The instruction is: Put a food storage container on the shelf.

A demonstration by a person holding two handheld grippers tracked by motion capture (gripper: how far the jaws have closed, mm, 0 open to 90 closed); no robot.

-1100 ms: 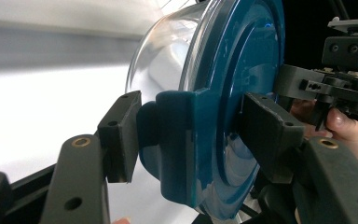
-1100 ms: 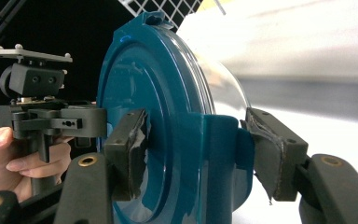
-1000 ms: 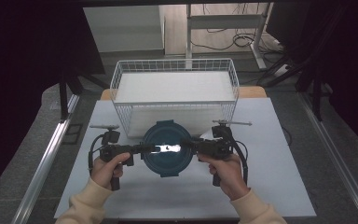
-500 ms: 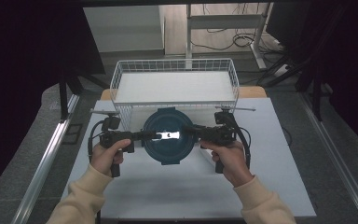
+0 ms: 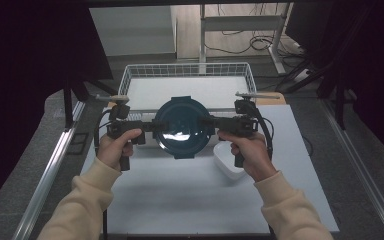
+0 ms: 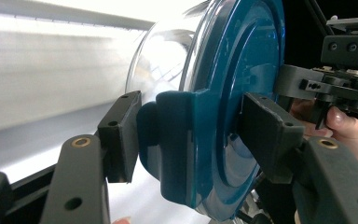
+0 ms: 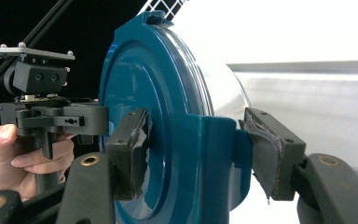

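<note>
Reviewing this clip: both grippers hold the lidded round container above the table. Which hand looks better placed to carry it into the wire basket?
Neither clearly: the left gripper and right gripper each clamp a side latch of the blue-lidded container, level, just before the wire basket. Likely both together.

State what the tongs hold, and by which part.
Both tongs, left and right, grip the round clear container with dark teal lid, each clamped on a side latch tab at opposite rim edges.

You lift the lidded container [image 5: 184, 126] off the bench [image 5: 180, 200] and carry it toward the wire basket [image 5: 187, 75] — both grippers rise with it, and a white tub [image 5: 227, 160] now shows beneath — uncovered by your right hand [image 5: 250, 152].
</note>
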